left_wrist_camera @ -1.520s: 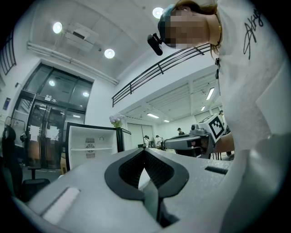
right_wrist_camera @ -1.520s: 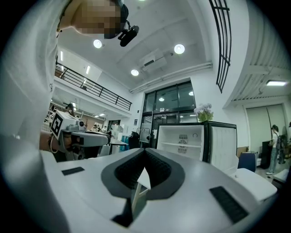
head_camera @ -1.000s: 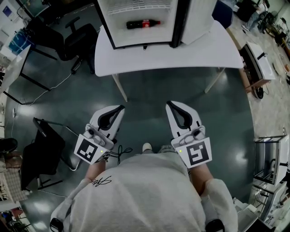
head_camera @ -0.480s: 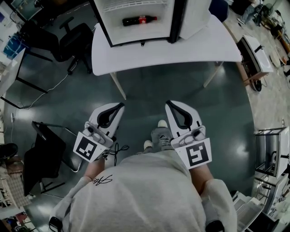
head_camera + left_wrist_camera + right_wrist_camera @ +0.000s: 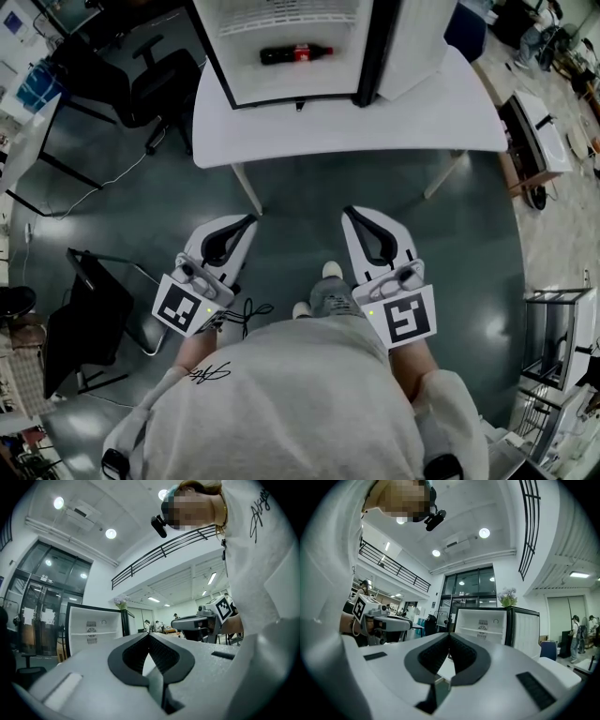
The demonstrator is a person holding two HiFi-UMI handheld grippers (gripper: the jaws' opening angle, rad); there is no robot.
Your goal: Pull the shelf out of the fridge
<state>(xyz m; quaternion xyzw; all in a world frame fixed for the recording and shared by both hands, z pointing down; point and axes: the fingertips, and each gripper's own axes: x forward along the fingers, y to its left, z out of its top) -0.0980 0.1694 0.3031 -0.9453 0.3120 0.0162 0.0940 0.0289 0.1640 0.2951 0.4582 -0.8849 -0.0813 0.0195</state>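
Observation:
A small white fridge (image 5: 291, 47) stands open on a white table (image 5: 337, 117) ahead of me, its door (image 5: 412, 42) swung to the right. A white wire shelf (image 5: 286, 14) spans its upper part, and a cola bottle (image 5: 295, 53) lies on the fridge floor. My left gripper (image 5: 251, 221) and right gripper (image 5: 348, 212) hang side by side over the floor, well short of the table, both shut and empty. The fridge (image 5: 91, 632) shows far off past the left gripper (image 5: 149, 634). The right gripper (image 5: 449, 634) points at the fridge (image 5: 487, 625) too.
A black office chair (image 5: 159, 80) stands left of the table, a dark stand (image 5: 89, 314) on the floor at my left. A cart (image 5: 539, 117) sits to the right, metal racks (image 5: 562, 333) at the right edge. Dark green floor (image 5: 300, 206) lies between me and the table.
The view shifts slightly as I step; my feet change places under me. Both grippers stay shut and level in front of me, and the fridge stays about as far off.

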